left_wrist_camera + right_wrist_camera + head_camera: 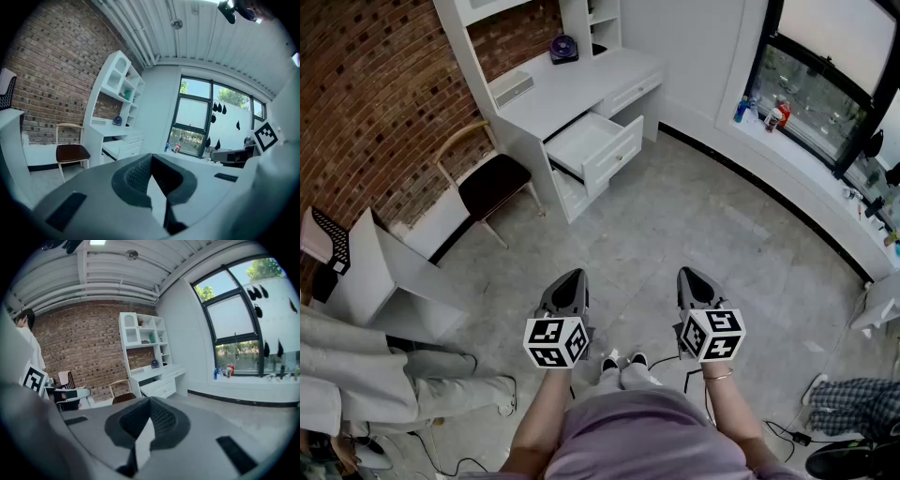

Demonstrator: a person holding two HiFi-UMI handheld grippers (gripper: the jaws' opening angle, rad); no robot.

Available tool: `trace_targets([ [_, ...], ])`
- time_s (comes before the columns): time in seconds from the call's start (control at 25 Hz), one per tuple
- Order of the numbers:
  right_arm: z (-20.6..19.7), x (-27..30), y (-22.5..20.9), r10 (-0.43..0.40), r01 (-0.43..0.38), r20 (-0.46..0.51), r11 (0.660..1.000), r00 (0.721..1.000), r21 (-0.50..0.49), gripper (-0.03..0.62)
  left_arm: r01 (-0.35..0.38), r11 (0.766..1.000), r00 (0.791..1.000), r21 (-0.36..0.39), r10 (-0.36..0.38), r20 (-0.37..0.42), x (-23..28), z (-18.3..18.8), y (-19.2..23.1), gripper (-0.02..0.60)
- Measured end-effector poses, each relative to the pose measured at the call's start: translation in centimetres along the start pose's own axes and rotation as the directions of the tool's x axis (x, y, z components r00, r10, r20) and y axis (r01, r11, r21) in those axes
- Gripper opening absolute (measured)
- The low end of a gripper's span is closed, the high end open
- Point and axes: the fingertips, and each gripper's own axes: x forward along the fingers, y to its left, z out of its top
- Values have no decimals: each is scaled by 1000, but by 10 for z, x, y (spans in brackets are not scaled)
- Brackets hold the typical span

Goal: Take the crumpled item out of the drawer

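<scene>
Far off to the left of the left tool [572, 276], a person in pale grey trousers [441, 386] sits on the grey tiled floor [675, 216]. Ahead of that tool and to its left, a wooden-framed chair with a dark seat [492, 183] stands against the brick wall. Just right of the chair is the white counter with shelves above it [572, 89].

The white pulled-out drawer [617, 148] juts from the counter's front, well ahead of both tools and roughly in line with the left one. From the head view its inside shows only pale white. The crumpled item cannot be made out there; it may lie deeper in or be too small to see from this far.

The left tool is held low in front of the person's body. Its jaws are closed together with nothing between them. The right tool [690, 274] sits beside it at the same height, jaws likewise pressed together and empty. Both point a little downward toward the counter. Far to the right of the right tool, small coloured bottles [773, 114] stand on the window ledge.

As a judgement, the task has barely begun. The drawer is already open, which spares one step. The walk up to the counter, finding the item, opening a tool, gripping and lifting out are all left to do.
</scene>
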Motion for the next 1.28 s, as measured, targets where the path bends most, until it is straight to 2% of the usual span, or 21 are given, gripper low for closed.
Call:
trace_targets([
  [0.44,-1,-4,-1,12,-11,-5,1000,1000,12,0,0,1000,1000,2,0,4,0,2,-6,-8],
  [0.84,-3,6,-21,28,-27,-18,999,999,26,2,-7,1000,1000,19,6,7,18,5,-15,-6],
  [0.92,0,9,-25,29,-29,-14,999,999,27,2,-13,1000,1000,18,13,11,23,6,-15,38],
  [1.16,3,10,-41,43,-43,-1,998,999,34,18,-30,999,999,40,29,27,33,8,-22,119],
  [1.28,1,17,-47,46,-45,-6,998,999,46,29,-37,998,999,45,35,32,40,11,-18,141],
])
